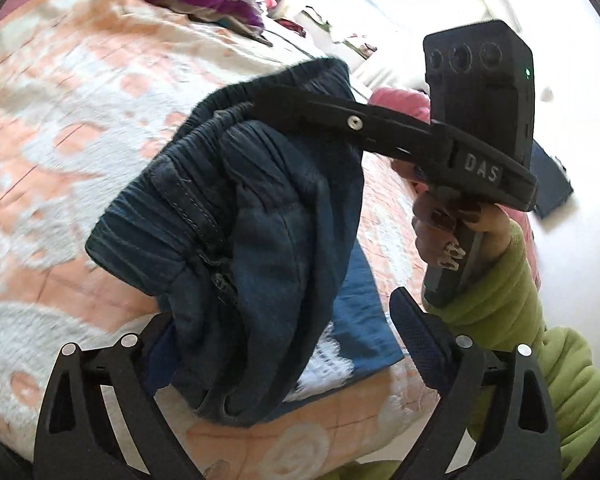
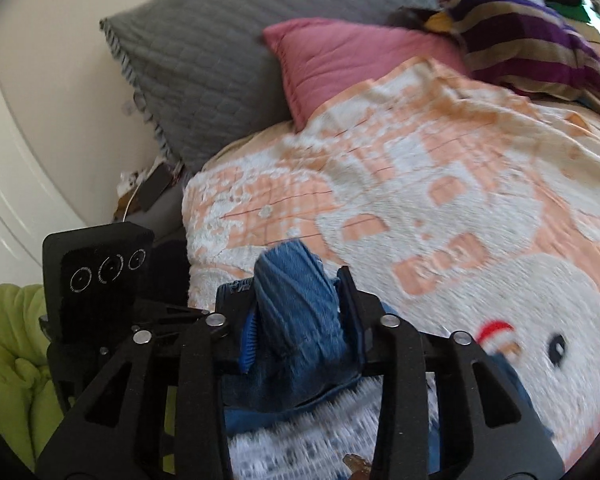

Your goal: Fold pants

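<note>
Here, the right gripper (image 2: pixel 300 312) clamps the bunched blue pants (image 1: pixel 252 216) above the blanket (image 1: pixel 60 120); its body reads "DAS". The left gripper (image 1: pixel 284 344) stands released, cloth draped between its jaws.

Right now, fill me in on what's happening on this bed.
A person in a green fleece sleeve is working on dark blue denim pants over a peach and white plush blanket, a handheld gripper in each hand. The right gripper is clamped on a bunched fold of the denim and holds it lifted off the blanket. The left gripper stands open, with fabric hanging between its fingers, not pinched. The pants are bunched up, not yet folded.
</note>
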`<move>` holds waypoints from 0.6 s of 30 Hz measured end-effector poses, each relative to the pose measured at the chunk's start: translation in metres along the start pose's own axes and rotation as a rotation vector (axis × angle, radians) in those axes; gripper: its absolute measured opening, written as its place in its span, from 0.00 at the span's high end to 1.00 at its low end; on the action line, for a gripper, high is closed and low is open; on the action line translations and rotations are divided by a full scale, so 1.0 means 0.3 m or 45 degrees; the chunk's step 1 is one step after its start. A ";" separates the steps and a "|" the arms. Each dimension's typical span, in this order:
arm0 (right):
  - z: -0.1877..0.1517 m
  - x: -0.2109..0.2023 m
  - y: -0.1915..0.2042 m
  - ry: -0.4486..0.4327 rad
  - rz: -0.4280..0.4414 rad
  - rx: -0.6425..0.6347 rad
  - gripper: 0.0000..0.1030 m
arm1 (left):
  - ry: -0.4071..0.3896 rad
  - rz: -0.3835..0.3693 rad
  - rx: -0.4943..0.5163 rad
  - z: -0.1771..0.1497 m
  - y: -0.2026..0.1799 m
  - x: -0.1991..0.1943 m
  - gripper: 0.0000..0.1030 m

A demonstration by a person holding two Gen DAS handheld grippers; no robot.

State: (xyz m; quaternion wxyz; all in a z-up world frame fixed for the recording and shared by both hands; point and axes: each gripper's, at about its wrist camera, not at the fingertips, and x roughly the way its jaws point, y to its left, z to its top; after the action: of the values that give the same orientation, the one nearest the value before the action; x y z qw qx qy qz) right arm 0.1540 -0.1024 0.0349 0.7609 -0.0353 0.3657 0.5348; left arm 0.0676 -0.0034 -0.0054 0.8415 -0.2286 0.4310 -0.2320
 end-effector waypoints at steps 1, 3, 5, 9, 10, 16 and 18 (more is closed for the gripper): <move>-0.024 -0.039 -0.013 -0.024 -0.013 0.016 0.70 | 0.011 -0.010 0.015 0.006 -0.023 0.018 0.10; -0.056 -0.076 -0.028 -0.052 -0.030 0.037 0.67 | 0.036 -0.035 0.046 0.014 -0.053 0.041 0.10; -0.111 -0.142 -0.066 -0.087 -0.090 0.080 0.59 | 0.077 -0.058 0.102 0.007 -0.093 0.089 0.10; -0.217 -0.235 -0.122 -0.134 -0.200 0.188 0.41 | 0.177 -0.118 0.169 -0.040 -0.143 0.168 0.10; -0.256 -0.251 -0.129 -0.132 -0.245 0.211 0.40 | 0.206 -0.134 0.192 -0.056 -0.155 0.186 0.10; -0.370 -0.189 -0.129 -0.036 -0.347 0.257 0.38 | 0.247 -0.087 0.281 -0.070 -0.197 0.243 0.10; -0.410 -0.159 -0.157 0.046 -0.428 0.306 0.38 | 0.258 -0.069 0.315 -0.102 -0.192 0.239 0.10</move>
State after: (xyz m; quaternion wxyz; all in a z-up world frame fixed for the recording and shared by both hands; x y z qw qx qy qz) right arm 0.1222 -0.2149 -0.0423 0.8315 -0.0143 0.4293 0.3523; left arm 0.0684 -0.0966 -0.0322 0.8088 -0.1101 0.4756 -0.3278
